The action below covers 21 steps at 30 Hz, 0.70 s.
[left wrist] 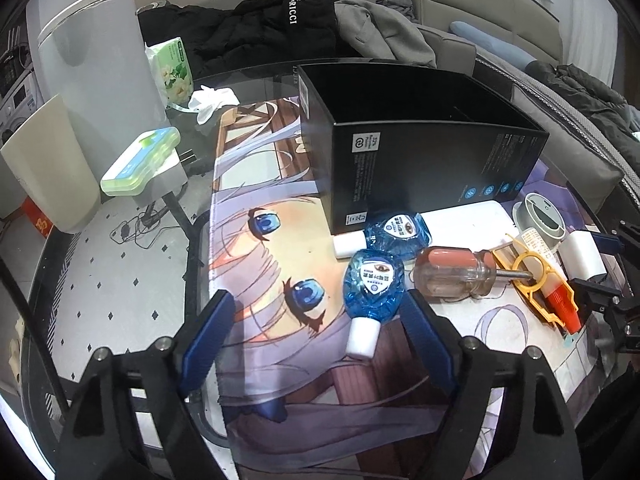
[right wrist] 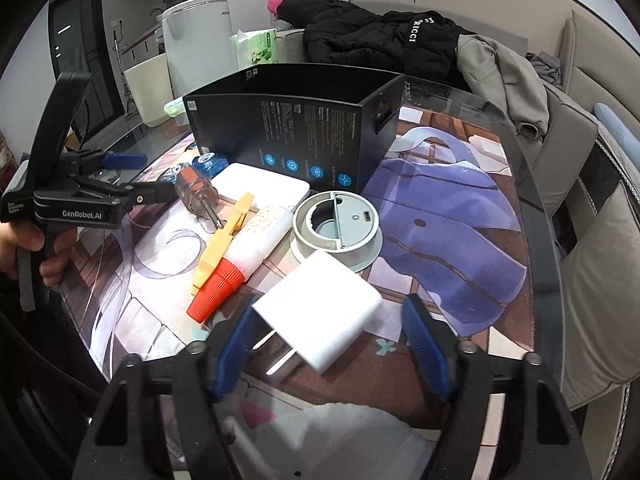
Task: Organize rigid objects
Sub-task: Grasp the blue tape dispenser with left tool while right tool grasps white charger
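Note:
An open black box (left wrist: 420, 160) stands on the printed mat, also in the right wrist view (right wrist: 288, 132). In front lie two blue bottles (left wrist: 374, 286) (left wrist: 400, 230), a clear-handled screwdriver (left wrist: 452, 276), a yellow tool (left wrist: 532, 280), a red-capped white tube (right wrist: 240, 256), a grey round part (right wrist: 336, 226) and a flat white box (right wrist: 260, 186). My left gripper (left wrist: 316, 328) is open, its right finger beside the nearer bottle. My right gripper (right wrist: 328, 338) is open around a white plug charger (right wrist: 320, 312), which lies between the fingers.
A white bin (left wrist: 92, 64), a tissue pack (left wrist: 176, 68), a green case (left wrist: 140, 160) and a crumpled white wrapper (left wrist: 212, 100) stand at the table's left. Black and grey jackets (right wrist: 384, 36) lie behind the box. The glass table edge (right wrist: 536, 200) curves at right.

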Tool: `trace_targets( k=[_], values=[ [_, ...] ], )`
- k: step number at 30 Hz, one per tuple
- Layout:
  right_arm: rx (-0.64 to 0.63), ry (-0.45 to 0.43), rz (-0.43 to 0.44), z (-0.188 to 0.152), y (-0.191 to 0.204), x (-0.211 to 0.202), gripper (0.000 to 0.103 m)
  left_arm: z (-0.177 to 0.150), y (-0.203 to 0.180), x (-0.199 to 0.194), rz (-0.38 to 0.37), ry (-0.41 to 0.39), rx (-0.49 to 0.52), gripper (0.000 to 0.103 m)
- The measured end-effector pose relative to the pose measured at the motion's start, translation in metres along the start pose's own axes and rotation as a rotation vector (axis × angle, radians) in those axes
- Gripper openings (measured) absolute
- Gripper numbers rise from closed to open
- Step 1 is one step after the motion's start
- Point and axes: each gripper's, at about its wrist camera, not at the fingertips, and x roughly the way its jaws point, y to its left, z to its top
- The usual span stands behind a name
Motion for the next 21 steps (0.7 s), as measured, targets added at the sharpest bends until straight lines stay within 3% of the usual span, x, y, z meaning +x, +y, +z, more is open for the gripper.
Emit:
trace_targets(
  k=[3,8,12,21],
  values=[
    [-0.004,-0.009,-0.006,0.000,0.002,0.000,0.060,0.002,-0.002,0.000,-0.010,-0.006,0.010,0.076],
    [-0.007,-0.016,-0.012,0.000,0.004,0.000,0.059,0.004,-0.007,0.000,-0.038,-0.019,0.030,0.057],
    [-0.003,-0.019,-0.013,0.000,0.004,0.000,0.059,0.004,-0.014,-0.003,-0.062,-0.031,0.053,0.028],
    [0.005,-0.052,-0.019,0.002,0.006,-0.008,0.059,0.001,-0.009,-0.017,-0.067,-0.074,0.027,0.028]
  ],
)
